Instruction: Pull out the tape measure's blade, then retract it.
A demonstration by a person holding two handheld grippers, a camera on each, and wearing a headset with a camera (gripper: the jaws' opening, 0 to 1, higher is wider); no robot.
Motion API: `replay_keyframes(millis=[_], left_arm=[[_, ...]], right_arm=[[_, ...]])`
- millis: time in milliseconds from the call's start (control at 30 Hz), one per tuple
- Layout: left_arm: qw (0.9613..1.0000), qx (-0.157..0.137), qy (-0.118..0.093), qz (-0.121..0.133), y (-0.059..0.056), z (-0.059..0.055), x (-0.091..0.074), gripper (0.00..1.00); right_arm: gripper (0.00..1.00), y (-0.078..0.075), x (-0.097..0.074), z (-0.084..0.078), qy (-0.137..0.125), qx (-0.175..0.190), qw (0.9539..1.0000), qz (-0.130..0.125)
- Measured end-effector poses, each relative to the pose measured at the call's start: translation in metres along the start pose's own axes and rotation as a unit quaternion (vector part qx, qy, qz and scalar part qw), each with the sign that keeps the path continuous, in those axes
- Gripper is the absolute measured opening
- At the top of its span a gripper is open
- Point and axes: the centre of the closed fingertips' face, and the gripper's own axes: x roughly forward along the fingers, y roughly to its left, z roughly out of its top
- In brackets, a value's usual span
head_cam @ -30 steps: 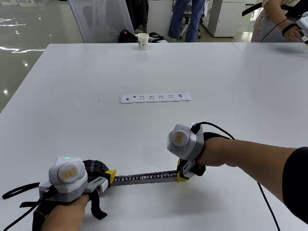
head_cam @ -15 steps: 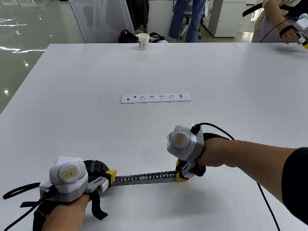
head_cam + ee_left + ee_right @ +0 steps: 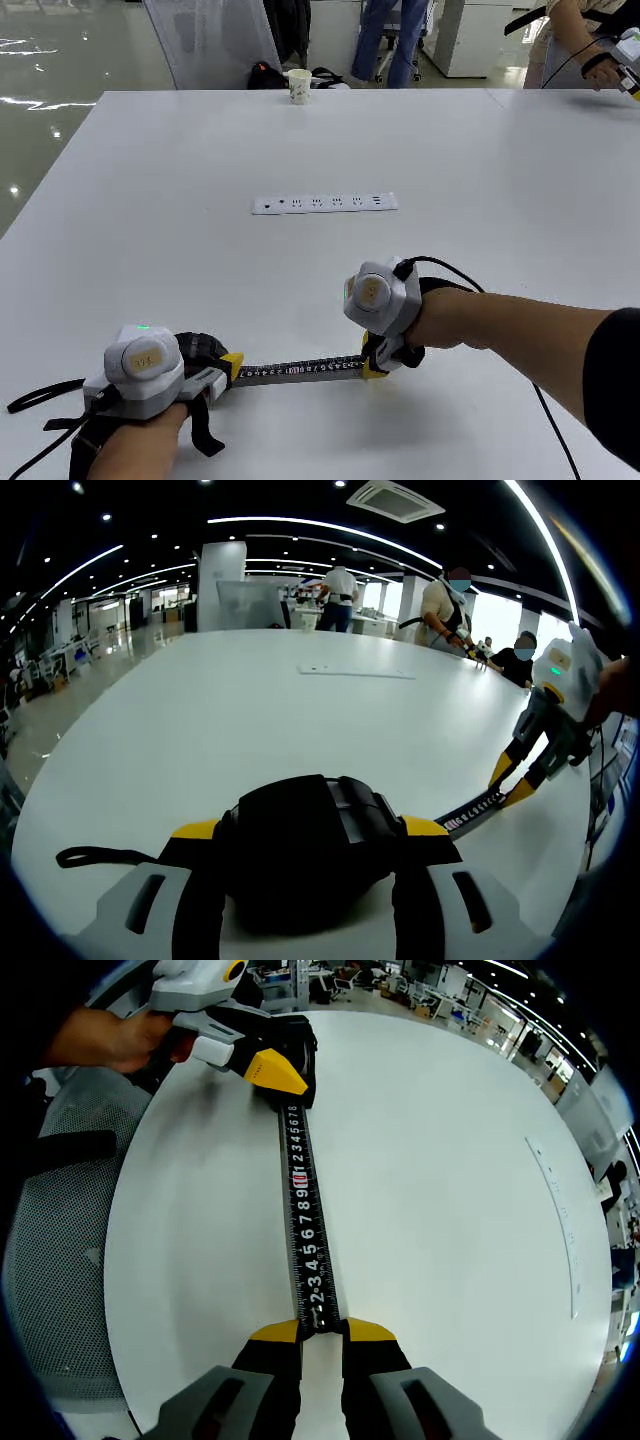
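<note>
**Blade spanning the gap between two grippers, case anchored at the near left**

The right gripper (image 3: 322, 1332) is pinching the end of the blade (image 3: 304, 1220). Its yellow-tipped jaws are standing almost together, with only a thin slot between them and the blade's tip sitting in that slot. Holding at the very end is giving it a firm grip on a thin strip while leaving the printed scale clear.

The blade is running flat along the white table (image 3: 420, 140), from that grip leftward to the tape measure case (image 3: 300, 875). The left gripper (image 3: 226, 366) is clamping the case, its jaws spread wide to either side of the black body and pressing on it. This is likely serving as the anchor, so that the pull works on the blade and not on the whole tool. The case is sitting at the near left of the table, with its black strap (image 3: 90, 858) trailing beside it.

The right forearm is reaching in from the near right, with the wrist bent so the gripper is pointing down and left onto the blade. The left hand is resting low at the near edge, aiming its gripper rightward along the table.

A short length is showing, so the pull-out appears to be only partly done. A power strip (image 3: 324, 203) is lying well beyond, toward the middle of the table.
</note>
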Motion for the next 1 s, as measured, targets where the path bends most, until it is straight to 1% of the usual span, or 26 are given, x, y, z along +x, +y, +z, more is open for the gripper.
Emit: replay_keyframes(millis=[100,167,300,733,867,1000], left_arm=[[1.0000,0.000,0.000,0.000,0.000,0.000,0.000,0.64],[1.0000,0.000,0.000,0.000,0.000,0.000,0.000,0.64],[1.0000,0.000,0.000,0.000,0.000,0.000,-0.001,0.64],[1.0000,-0.001,0.000,0.000,0.000,0.001,-0.001,0.64],[1.0000,-0.001,0.001,0.000,0.000,0.001,-0.001,0.64],[1.0000,-0.001,0.001,0.000,0.000,0.000,-0.001,0.64]], right_arm=[[0.12,0.001,0.000,0.001,-0.001,-0.006,1.0000,0.000],[0.12,0.001,0.001,0.003,-0.006,-0.016,0.9999,0.001],[0.12,0.002,0.001,0.005,-0.012,-0.018,0.9998,0.002],[0.12,0.001,0.003,0.010,-0.018,-0.019,0.9996,0.003],[0.11,0.003,0.003,0.012,-0.021,-0.028,0.9994,0.004],[0.11,0.003,0.003,0.014,-0.022,-0.023,0.9995,0.004]])
